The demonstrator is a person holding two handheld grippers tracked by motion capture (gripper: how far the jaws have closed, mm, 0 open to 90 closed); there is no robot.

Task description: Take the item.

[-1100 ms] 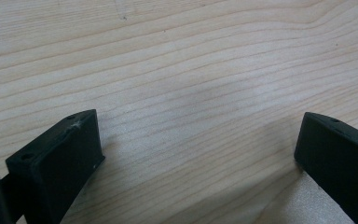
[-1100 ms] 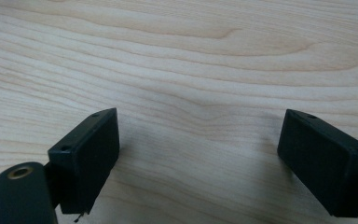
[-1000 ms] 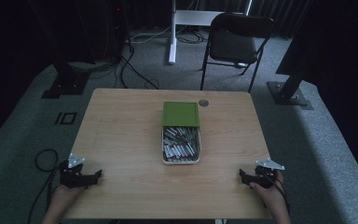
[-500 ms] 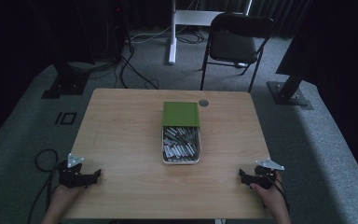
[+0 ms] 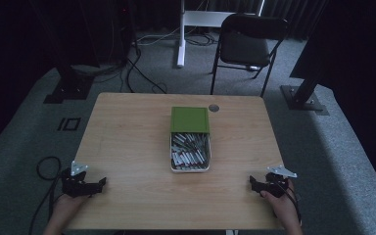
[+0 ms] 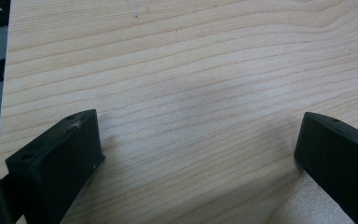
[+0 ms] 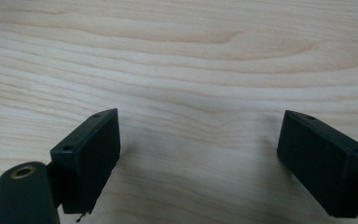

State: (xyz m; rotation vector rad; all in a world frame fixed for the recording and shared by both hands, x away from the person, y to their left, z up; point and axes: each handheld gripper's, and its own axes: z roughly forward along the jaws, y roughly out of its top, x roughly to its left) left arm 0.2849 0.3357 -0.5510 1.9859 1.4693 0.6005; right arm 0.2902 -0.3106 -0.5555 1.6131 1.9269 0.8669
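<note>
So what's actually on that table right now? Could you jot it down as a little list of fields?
table: light wood
box: white tray at the centre, full of small grey metal pieces
lid: green lid covering the tray's far end
left gripper: near left corner, jaws wide apart, holding nothing
right gripper: near right corner, jaws wide apart, holding nothing
behind table: black folding chair

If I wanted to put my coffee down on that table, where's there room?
Bare wood lies on both sides of the white tray and green lid, out to the table edges, and along the near edge between the left gripper and right gripper. Only the middle is crowded.
</note>
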